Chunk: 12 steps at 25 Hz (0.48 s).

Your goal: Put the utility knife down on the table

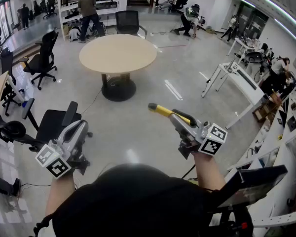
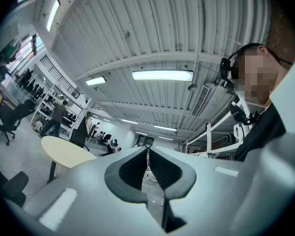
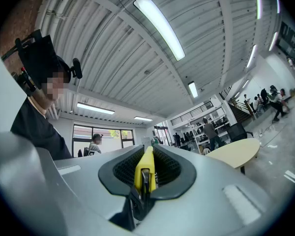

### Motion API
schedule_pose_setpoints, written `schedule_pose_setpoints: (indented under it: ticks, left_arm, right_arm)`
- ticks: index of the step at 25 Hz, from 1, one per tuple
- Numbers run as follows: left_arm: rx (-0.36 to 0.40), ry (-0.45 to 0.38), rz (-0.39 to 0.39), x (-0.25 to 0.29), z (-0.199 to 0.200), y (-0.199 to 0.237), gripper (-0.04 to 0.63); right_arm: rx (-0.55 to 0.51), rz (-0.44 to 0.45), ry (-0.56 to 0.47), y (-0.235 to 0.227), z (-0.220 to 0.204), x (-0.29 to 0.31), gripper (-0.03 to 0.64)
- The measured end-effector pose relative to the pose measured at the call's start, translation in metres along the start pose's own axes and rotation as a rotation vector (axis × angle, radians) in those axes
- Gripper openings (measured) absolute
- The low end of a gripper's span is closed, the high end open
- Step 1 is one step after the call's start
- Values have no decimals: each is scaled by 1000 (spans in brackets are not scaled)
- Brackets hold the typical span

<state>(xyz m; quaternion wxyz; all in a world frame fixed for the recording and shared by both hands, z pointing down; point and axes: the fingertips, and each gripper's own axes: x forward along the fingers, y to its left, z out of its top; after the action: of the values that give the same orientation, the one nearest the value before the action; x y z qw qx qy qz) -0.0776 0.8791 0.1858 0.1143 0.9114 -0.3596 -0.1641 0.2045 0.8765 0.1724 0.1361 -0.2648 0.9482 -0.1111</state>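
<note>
A yellow utility knife [image 1: 164, 110] sticks out forward and to the left from my right gripper [image 1: 179, 120], whose jaws are shut on it. The right gripper view shows the knife's yellow body [image 3: 145, 170] clamped between the two dark pads. My left gripper [image 1: 80, 128] is held over the floor at the left with its jaws shut and nothing between them [image 2: 148, 165]. The round beige table [image 1: 118, 53] stands well ahead of both grippers. Both grippers point slightly upward, toward the ceiling.
Black office chairs [image 1: 44, 58] stand to the left, one [image 1: 55, 122] close beside my left gripper. A white desk [image 1: 239, 80] stands to the right, shelving [image 1: 93, 4] and several people at the far end. A black chair [image 1: 128, 21] sits behind the round table.
</note>
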Motion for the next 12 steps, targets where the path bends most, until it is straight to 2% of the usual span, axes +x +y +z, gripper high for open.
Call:
schedule_pose_setpoints:
  ticks: [12]
  left_arm:
    - [-8, 12, -12, 12, -9, -7, 12]
  right_arm:
    - [6, 0, -4, -6, 4, -12, 71]
